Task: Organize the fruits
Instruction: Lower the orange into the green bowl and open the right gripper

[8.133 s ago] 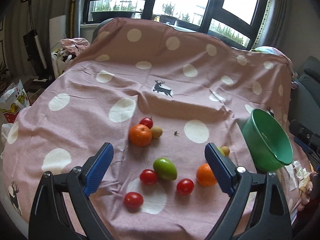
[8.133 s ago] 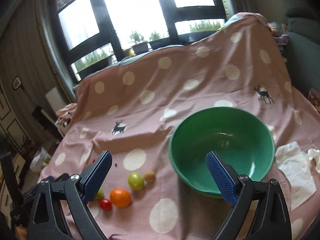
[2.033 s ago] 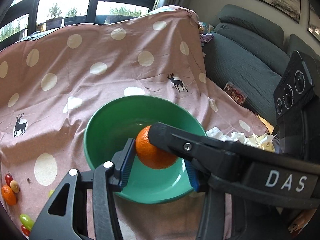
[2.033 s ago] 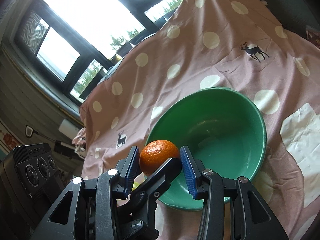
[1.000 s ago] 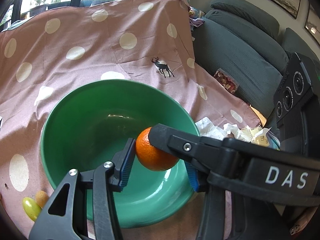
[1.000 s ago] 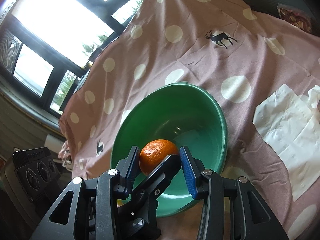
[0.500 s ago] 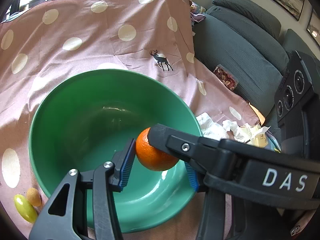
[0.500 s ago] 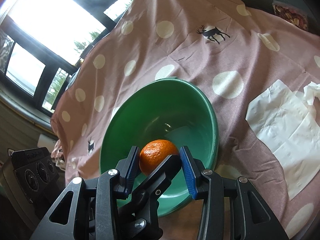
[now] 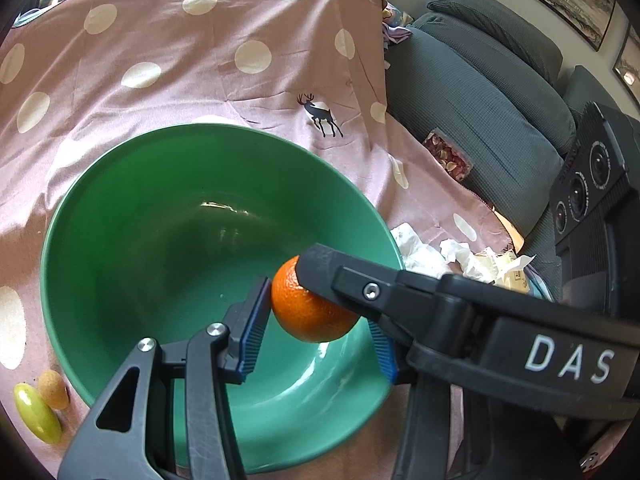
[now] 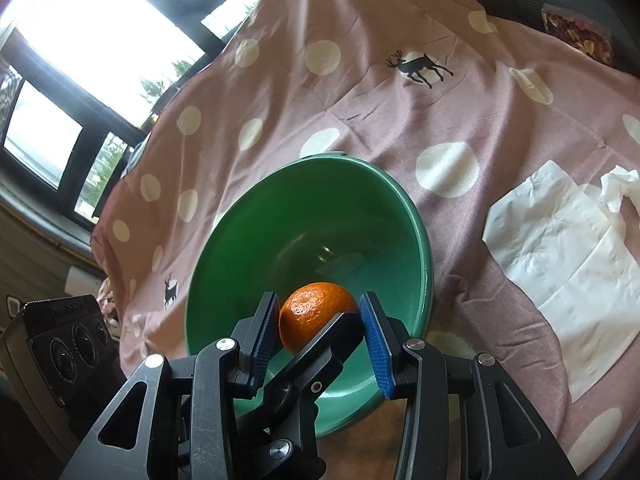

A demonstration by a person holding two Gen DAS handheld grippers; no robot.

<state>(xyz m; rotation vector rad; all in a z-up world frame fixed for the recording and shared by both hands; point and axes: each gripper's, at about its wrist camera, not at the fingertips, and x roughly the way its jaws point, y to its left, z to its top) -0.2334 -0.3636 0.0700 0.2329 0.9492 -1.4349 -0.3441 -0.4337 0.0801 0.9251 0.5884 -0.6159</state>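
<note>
Both the left tongs (image 9: 316, 330) and right tongs (image 10: 320, 338) clamp one orange (image 10: 316, 314) over the green bowl (image 10: 416, 220) at frame centre.

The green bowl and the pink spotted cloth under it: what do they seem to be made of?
The round green bowl looks like glazed ceramic or hard plastic: smooth, glossy, with bright window reflections inside; which one, I cannot tell. The pink cloth with white dots looks like matte woven fabric: it shows soft creases and folds.
</note>
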